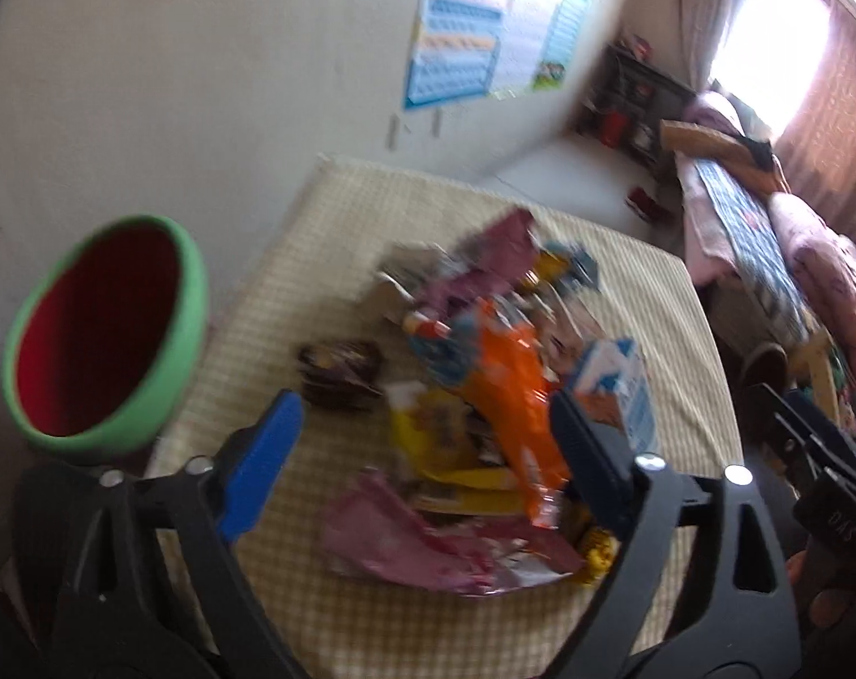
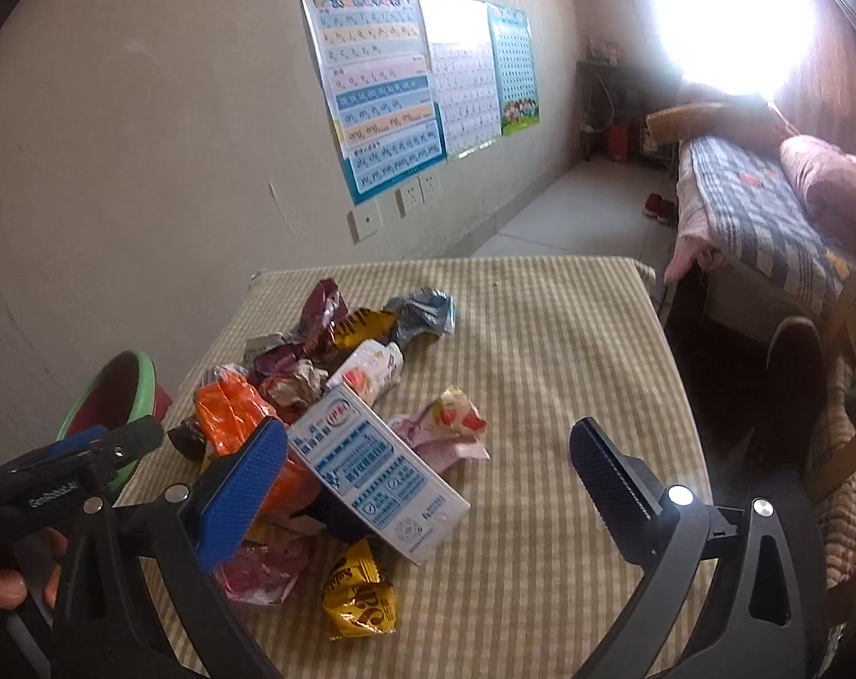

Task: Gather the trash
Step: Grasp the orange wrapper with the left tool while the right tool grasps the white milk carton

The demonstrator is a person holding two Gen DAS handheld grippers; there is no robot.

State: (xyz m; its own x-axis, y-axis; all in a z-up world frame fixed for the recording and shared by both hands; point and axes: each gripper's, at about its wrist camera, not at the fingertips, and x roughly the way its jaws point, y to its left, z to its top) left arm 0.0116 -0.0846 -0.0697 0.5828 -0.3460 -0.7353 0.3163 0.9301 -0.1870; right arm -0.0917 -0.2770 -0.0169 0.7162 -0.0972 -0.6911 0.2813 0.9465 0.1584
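Observation:
A heap of trash lies on the checked tablecloth point(image 2: 569, 339): an orange wrapper point(image 1: 513, 396), a white and blue milk carton point(image 2: 371, 469), a gold wrapper point(image 2: 360, 594), pink and maroon wrappers point(image 1: 428, 549). My left gripper point(image 1: 428, 447) hangs open over the heap, the orange wrapper lying between its fingers without either pad pressing on it. The left wrist view is blurred. My right gripper point(image 2: 428, 481) is open too, low over the table, the carton's near end just inside its blue left finger point(image 2: 241, 498). A green bin with a red inside point(image 1: 105, 334) stands off the table's left edge.
A wall with posters point(image 2: 382, 90) and sockets runs along the left. Past the table's far edge is tiled floor point(image 2: 586, 209), and a bed with blankets point(image 2: 767, 215) lies at the right. A hand point(image 2: 3, 583) holds the left gripper point(image 2: 88, 452) beside the bin.

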